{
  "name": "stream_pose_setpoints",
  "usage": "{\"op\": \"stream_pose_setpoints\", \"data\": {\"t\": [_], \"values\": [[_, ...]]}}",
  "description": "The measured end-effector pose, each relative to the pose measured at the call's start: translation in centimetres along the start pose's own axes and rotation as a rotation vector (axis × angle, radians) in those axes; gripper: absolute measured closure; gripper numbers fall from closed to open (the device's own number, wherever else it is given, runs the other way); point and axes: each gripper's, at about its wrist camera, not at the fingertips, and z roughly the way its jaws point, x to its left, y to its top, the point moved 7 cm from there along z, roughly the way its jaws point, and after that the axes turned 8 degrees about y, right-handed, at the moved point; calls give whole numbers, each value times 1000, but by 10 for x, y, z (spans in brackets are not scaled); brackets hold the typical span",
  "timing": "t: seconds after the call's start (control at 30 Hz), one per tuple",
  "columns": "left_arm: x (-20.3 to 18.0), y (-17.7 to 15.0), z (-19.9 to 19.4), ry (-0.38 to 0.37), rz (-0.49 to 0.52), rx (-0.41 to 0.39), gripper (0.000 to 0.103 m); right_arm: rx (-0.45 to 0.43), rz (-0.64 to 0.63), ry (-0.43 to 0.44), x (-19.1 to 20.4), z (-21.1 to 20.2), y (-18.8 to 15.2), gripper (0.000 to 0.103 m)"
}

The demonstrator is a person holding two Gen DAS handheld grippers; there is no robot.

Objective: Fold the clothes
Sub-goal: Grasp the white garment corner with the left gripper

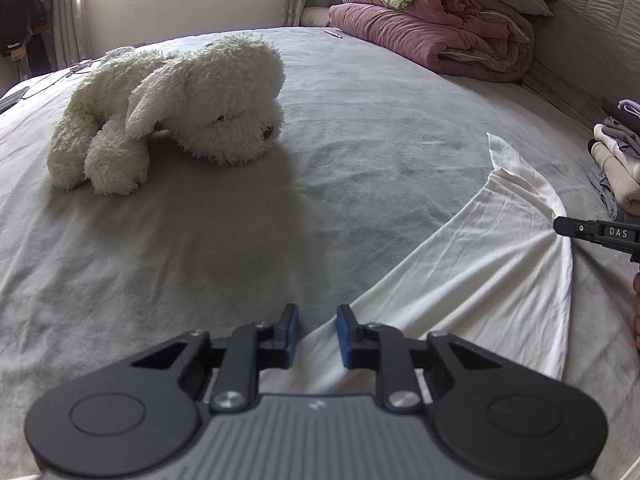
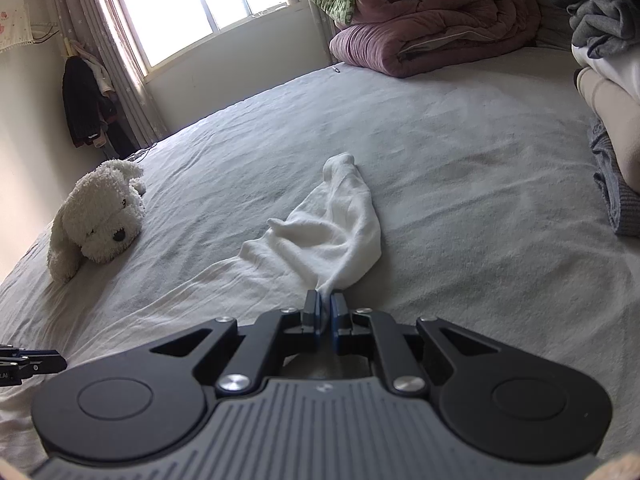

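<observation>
A white garment (image 1: 480,280) lies spread on the grey bed sheet (image 1: 360,140), its near edge running under my left gripper (image 1: 318,312). That gripper hovers low over the edge, its blue pads apart with nothing pressed between them. My right gripper (image 2: 325,298) is shut on a bunched corner of the white garment (image 2: 336,232), which rises in folds ahead of it. The right gripper's tip (image 1: 560,226) shows at the right edge of the left wrist view, pinching the cloth. At the lower left of the right wrist view I see the left gripper (image 2: 60,362).
A white plush dog (image 1: 172,112) lies on the bed to the left. Folded mauve and green quilts (image 1: 440,28) are stacked at the far end. A pile of clothes (image 1: 616,152) sits at the right edge. A window (image 2: 200,4) is behind the bed.
</observation>
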Motion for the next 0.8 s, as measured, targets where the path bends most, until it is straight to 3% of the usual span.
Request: {"op": "stream_pose_setpoints", "data": {"t": [0.03, 0.23, 0.4, 0.67, 0.77, 0.8], "values": [[-2, 0, 0, -3, 3, 8, 102, 0, 0, 0, 0, 0, 0, 93], [-5, 4, -2, 55, 27, -33, 103, -3, 1, 1, 0, 1, 0, 93], [7, 19, -6, 103, -66, -124, 103, -7, 12, 7, 0, 1, 1, 92], [-3, 16, 13, 132, 34, -67, 102, -10, 28, 17, -2, 1, 1, 92], [-11, 25, 11, 76, 31, -74, 87, -14, 51, 28, -5, 0, 2, 92], [-16, 29, 11, 54, 33, -77, 77, -16, 62, 33, -6, -1, 2, 92]]}}
